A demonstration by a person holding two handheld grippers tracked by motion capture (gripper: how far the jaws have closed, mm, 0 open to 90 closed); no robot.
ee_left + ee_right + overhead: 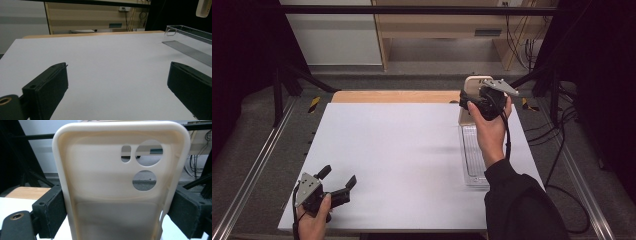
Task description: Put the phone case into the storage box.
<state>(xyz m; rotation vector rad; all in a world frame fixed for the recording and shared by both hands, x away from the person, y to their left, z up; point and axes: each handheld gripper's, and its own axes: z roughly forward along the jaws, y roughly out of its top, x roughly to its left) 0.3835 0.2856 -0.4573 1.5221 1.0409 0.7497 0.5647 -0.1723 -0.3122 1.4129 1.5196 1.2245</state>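
My right gripper (115, 215) clamped a cream phone case (120, 182) upright between its jaws; my left gripper (117, 85) gaped wide over the desk (110, 57).

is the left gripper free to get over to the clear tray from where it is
Probably yes. The left gripper hangs open and holds nothing at the near left of the white table, and the stretch of table between it and the clear tray is bare. The right gripper holds a cream phone case raised over the tray's far end.

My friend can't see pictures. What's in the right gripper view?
A cream, soft-looking phone case with round camera holes stands upright, squeezed at its sides between the right gripper's two black jaws. Behind it are a white wall and wooden furniture.
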